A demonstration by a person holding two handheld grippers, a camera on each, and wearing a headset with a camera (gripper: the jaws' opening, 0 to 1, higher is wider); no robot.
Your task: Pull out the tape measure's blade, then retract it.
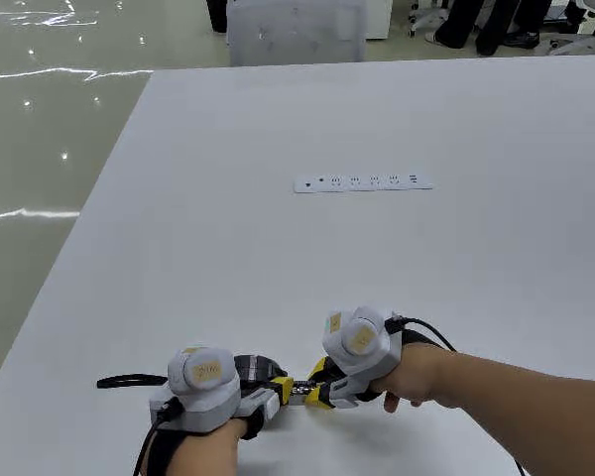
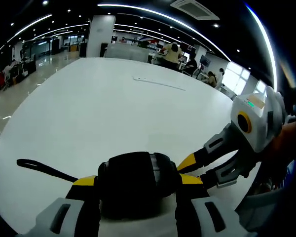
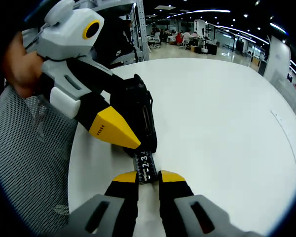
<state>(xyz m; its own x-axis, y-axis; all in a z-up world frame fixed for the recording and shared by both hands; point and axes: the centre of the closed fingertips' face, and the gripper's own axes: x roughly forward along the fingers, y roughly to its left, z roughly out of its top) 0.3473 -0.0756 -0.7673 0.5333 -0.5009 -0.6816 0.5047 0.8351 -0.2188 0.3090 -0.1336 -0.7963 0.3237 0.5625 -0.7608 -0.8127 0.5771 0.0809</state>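
Tape measure (image 3: 135,111) low on the counter (image 1: 377,119), near the front edge, pinched at both ends.
Left gripper (image 2: 138,180) squeezed on the black body; right gripper (image 3: 148,177) squeezed on the blade (image 3: 146,165), with just a short bit out. Best to hold the body tight and pull the blade straight away, slow and flat, no twist; then ease back slow, no snap. Right gripper view: numbers on the blade. Left gripper view: round back of the body, plus a black strap (image 2: 44,169) on the counter. Head view: white power strip (image 1: 363,182) far off, well apart.
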